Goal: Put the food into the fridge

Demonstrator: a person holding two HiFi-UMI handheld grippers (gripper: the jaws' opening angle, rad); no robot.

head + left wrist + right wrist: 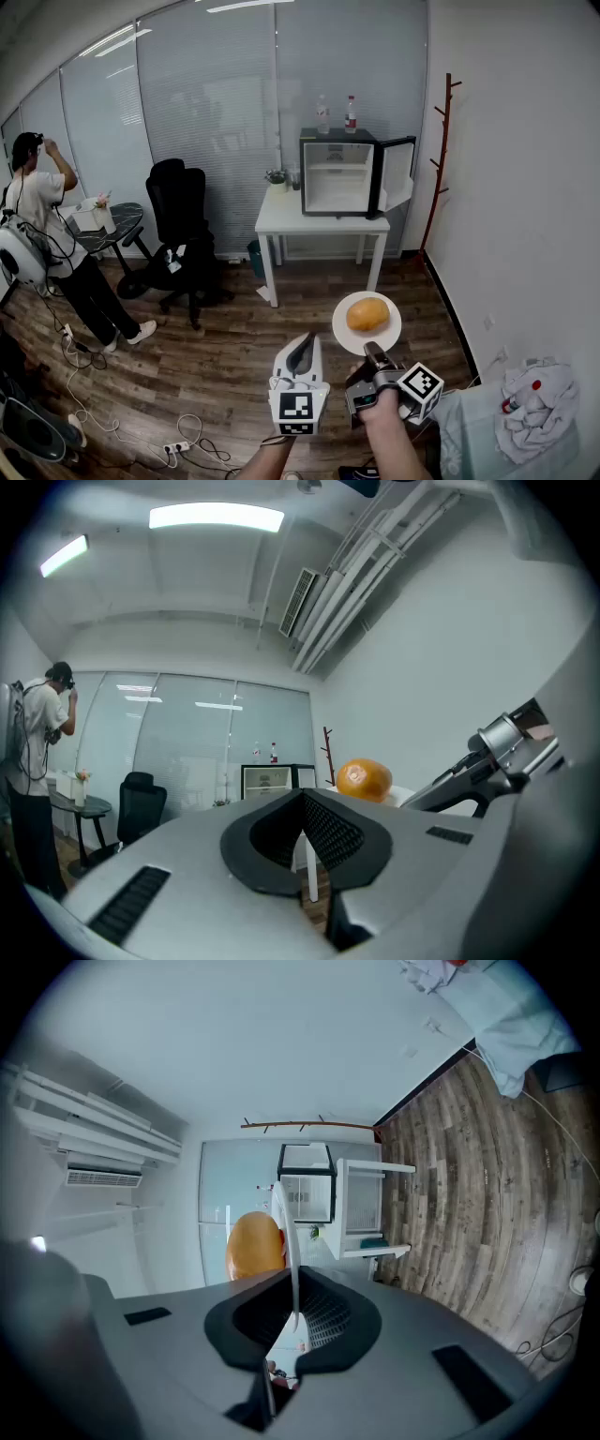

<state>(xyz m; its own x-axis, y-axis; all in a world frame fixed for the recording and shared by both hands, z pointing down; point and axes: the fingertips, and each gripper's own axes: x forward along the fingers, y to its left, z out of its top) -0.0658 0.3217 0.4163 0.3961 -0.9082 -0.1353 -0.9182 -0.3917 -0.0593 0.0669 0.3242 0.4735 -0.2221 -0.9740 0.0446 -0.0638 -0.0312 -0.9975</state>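
I stand on the wooden floor well back from the white table by the blinds, and the fridge sits on that table with its door swung open to the right. Its inside looks pale and bare from here, though it is too far off to tell the shelves apart. A person stands away at the left, beyond a black office chair, clear of my path.

The plate is out in front of me, roughly level, and the food, a rounded orange-brown piece, lies near its middle. My right tongs are pinched narrow on the near rim of the plate and carry it by that edge alone. My left tongs hang just beside, jaws together with nothing between them.

I judge this to be the carrying step: food lifted, fridge not yet reached. Next I need to walk up to the table and keep the plate flat, since a rim grip lets it sag and the round food could roll. Then I line it up with the opening, past the door, and slide it onto a shelf.
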